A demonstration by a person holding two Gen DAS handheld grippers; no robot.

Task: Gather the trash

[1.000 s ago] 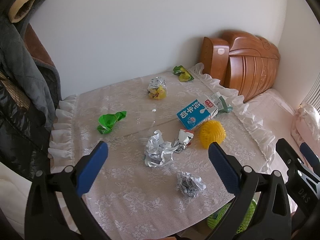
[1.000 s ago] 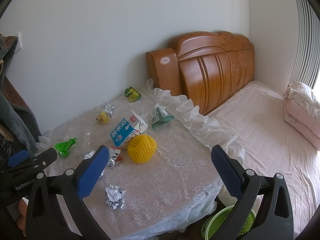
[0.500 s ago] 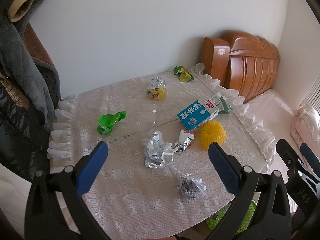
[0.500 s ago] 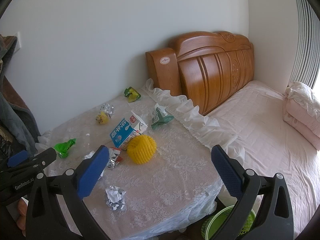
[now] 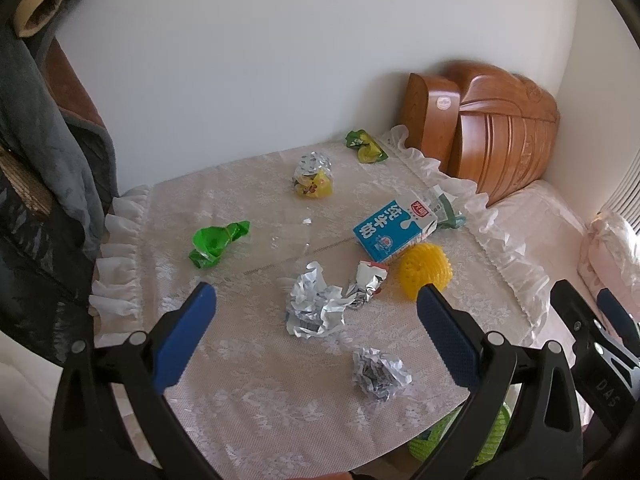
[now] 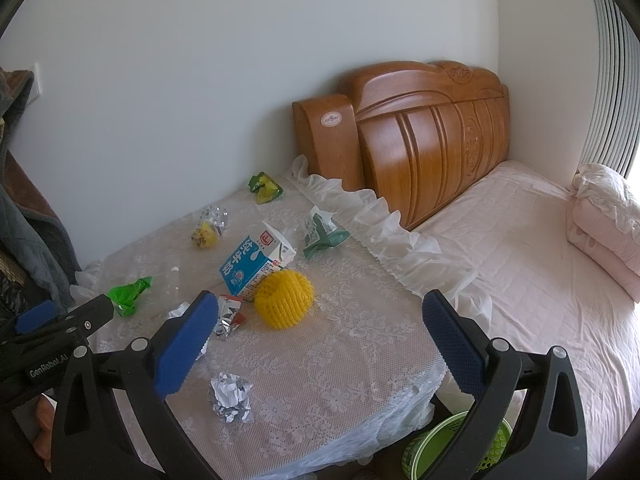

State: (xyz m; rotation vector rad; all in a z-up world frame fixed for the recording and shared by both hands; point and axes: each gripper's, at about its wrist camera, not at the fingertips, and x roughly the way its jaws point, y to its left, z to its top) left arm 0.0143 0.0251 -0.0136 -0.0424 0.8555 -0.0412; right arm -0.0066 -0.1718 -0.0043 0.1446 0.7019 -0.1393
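Litter lies on a lace-covered table (image 5: pixel 248 384): a small foil ball (image 5: pixel 380 374) (image 6: pixel 232 398) near the front, a larger crumpled foil sheet (image 5: pixel 314 312), a foil wrapper (image 5: pixel 370 282), a yellow foam net (image 5: pixel 426 270) (image 6: pixel 284 298), a blue milk carton (image 5: pixel 394 228) (image 6: pixel 252 260), a green wrapper (image 5: pixel 216 242) (image 6: pixel 130 294), a yellow snack bag (image 5: pixel 312 180), a green-yellow packet (image 5: pixel 366 146) and a teal carton (image 6: pixel 322 232). My left gripper (image 5: pixel 316 328) hovers open above the foil. My right gripper (image 6: pixel 320 340) is open over the table's front right, holding nothing.
A green mesh basket (image 6: pixel 452 446) stands on the floor below the table's front right corner. A bed (image 6: pixel 540 264) with a wooden headboard (image 6: pixel 432 140) lies to the right. Dark coats (image 5: pixel 36 152) hang at the left. A clear plastic bottle (image 5: pixel 288 236) lies mid-table.
Both views have shifted only slightly; the left gripper has drifted a little back and up. Both grippers stay open and no litter has moved.
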